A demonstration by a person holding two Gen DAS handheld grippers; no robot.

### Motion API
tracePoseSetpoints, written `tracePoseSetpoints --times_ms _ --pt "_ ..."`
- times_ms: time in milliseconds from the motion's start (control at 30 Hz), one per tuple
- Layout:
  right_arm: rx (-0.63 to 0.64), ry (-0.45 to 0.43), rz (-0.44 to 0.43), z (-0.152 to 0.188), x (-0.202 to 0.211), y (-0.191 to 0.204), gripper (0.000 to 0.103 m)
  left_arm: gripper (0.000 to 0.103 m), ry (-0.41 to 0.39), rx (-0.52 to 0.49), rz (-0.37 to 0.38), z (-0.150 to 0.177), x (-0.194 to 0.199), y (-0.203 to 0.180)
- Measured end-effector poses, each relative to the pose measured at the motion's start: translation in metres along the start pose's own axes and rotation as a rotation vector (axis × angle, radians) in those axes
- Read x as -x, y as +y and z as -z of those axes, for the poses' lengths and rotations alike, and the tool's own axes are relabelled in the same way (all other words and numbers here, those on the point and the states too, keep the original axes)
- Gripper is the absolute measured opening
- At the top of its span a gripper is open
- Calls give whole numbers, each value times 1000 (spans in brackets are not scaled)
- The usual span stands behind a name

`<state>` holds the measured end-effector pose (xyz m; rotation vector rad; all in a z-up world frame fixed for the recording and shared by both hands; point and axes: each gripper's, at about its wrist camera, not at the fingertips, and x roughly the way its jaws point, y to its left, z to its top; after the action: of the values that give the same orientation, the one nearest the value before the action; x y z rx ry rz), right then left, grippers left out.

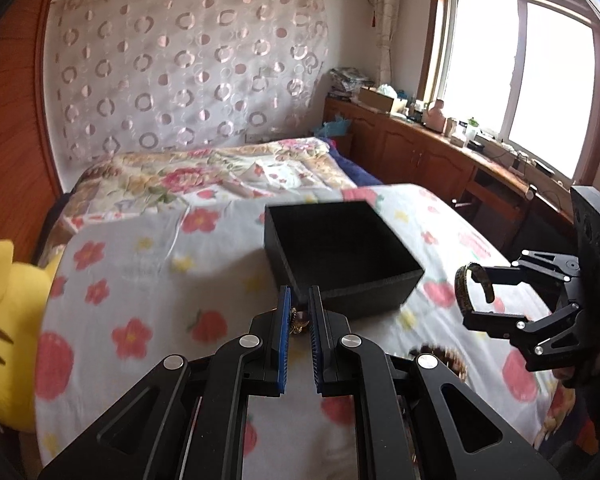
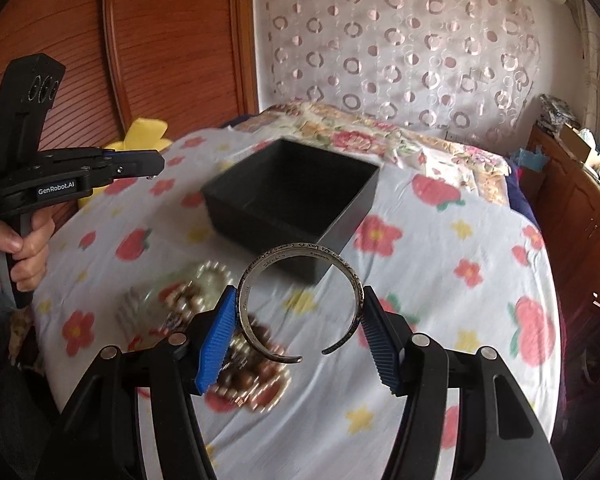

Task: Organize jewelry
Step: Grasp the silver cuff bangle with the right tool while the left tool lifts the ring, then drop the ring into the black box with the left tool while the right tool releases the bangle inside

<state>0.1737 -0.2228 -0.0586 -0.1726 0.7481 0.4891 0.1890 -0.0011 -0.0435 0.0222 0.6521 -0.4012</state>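
A black open box (image 1: pixel 340 256) stands on the flowered table cloth (image 1: pixel 148 288); it also shows in the right wrist view (image 2: pixel 292 200). My left gripper (image 1: pixel 300 300) is shut on a small gold jewelry piece (image 1: pixel 298 322), just in front of the box's near wall. My right gripper (image 2: pixel 298 300) is shut on a silver cuff bangle (image 2: pixel 300 300), held above the cloth in front of the box. From the left wrist view the right gripper (image 1: pixel 474 294) with the bangle (image 1: pixel 466 284) is to the right of the box.
A pile of bead bracelets and other jewelry (image 2: pixel 220 328) lies on the cloth below my right gripper, blurred. A yellow plush toy (image 1: pixel 4 320) sits at the table's left edge. A bed (image 1: pixel 204 172) lies behind the table, wooden cabinets (image 1: pixel 420 148) along the window.
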Motion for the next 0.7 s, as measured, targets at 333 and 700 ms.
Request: tracePoseSetpoints --times_ms 333,700 --pt "-25 -42 27 -27 -5 -25 64 8 10 19 46 -35 -42 -1" --pt "-22 -32 -2 -48 -30 -26 64 34 38 26 51 -38 -67 -4"
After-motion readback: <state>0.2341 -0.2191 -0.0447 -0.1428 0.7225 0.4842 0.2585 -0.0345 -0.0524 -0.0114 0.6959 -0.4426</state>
